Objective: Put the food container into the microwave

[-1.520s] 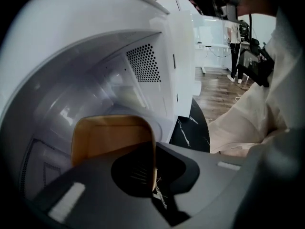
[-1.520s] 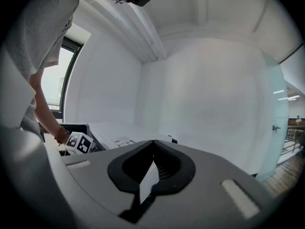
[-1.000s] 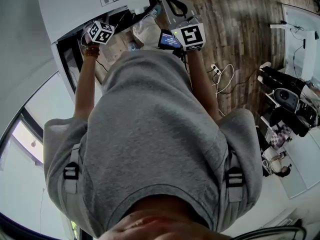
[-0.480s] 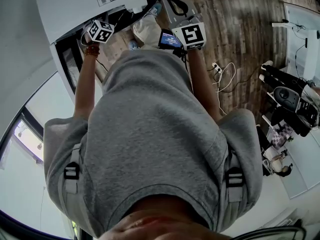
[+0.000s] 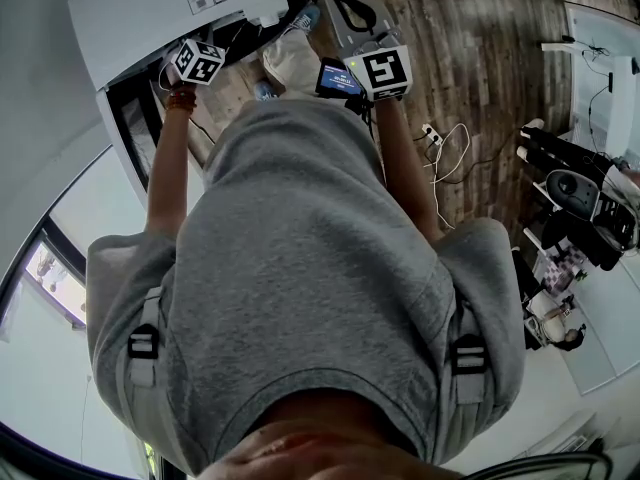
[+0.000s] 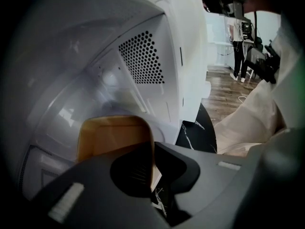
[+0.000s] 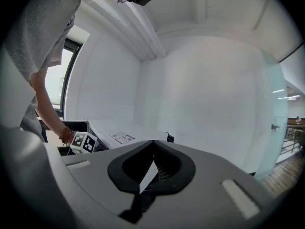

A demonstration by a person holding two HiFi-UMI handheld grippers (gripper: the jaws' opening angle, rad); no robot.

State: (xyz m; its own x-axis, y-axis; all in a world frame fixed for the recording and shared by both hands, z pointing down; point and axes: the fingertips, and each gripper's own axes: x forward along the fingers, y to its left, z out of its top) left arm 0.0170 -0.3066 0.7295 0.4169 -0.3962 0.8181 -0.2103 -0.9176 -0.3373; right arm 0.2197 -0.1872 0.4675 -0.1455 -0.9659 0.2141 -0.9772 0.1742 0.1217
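In the left gripper view, my left gripper [image 6: 152, 150] is shut on the rim of an amber food container [image 6: 113, 136]. It holds the container inside the white microwave [image 5: 170, 10] cavity, whose side wall has a perforated vent [image 6: 142, 58]. The head view shows the left marker cube [image 5: 197, 61] at the microwave's dark opening [image 5: 133, 128], with the container hidden. My right gripper [image 7: 153, 149] is shut on nothing and held up beside the body, away from the microwave [image 7: 125, 136]. Its marker cube [image 5: 378, 71] shows above the person's grey shirt.
The person's torso [image 5: 310, 288] fills most of the head view. A black marbled counter [image 6: 199, 133] lies beneath the microwave. White cables [image 5: 445, 153] cross the wooden floor [image 5: 470, 58], and dark equipment [image 5: 578, 200] stands at the right.
The left marker cube has shifted slightly up and to the left, deeper toward the microwave opening. The right gripper has stayed in place.
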